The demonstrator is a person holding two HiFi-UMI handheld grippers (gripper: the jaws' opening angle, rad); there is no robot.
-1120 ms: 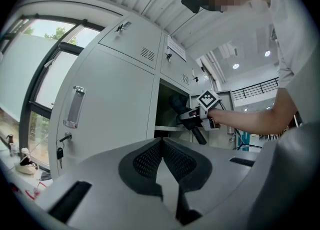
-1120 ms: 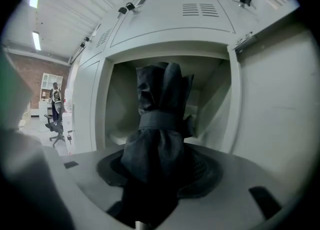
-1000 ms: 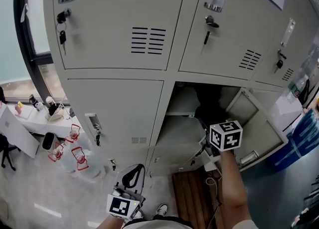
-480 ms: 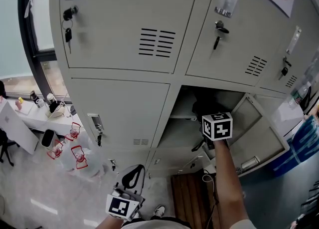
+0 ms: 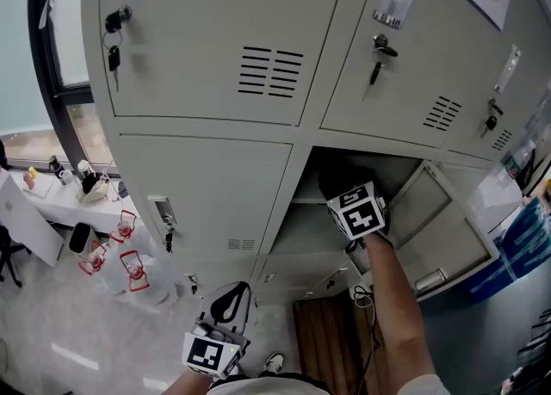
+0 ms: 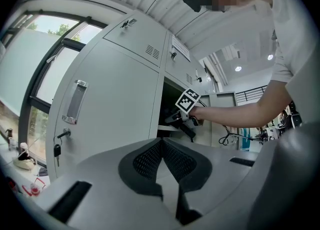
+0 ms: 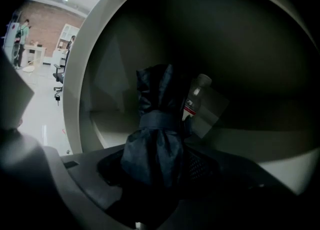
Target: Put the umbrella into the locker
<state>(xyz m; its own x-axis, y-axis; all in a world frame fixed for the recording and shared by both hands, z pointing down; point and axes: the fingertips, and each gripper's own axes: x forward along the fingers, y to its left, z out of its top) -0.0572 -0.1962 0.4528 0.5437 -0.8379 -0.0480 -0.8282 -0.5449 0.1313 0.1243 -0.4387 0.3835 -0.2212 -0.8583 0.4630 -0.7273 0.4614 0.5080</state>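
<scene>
1. Inside the open locker (image 7: 102, 124), the umbrella (image 7: 156, 129) is pinched near its end by the right gripper (image 7: 155, 171), whose jaws stand fairly wide apart around the bunched cloth.
2. The umbrella's long axis runs straight out from that gripper, along the jaws and into the compartment. Its far end is past the door frame and above the shelf floor. Whether it touches the floor cannot be told.
3. The move ahead looks like a lowering and a release. The right hand alone is placed for it.
4. The umbrella is folded: dark blue fabric, soft and crumpled, cinched by a band round its middle.
5. Just behind it in the compartment leans a clear plastic bottle (image 7: 198, 98) with a red label and a pale cap, very close to the cloth.
6. The compartment has smooth pale metal walls, dim toward the back. Its door (image 5: 448, 230) hangs open to the right.
7. The left gripper (image 6: 161, 148) is held low by the person's waist, well apart from the locker, with its ribbed dark pads pressed together on nothing.
</scene>
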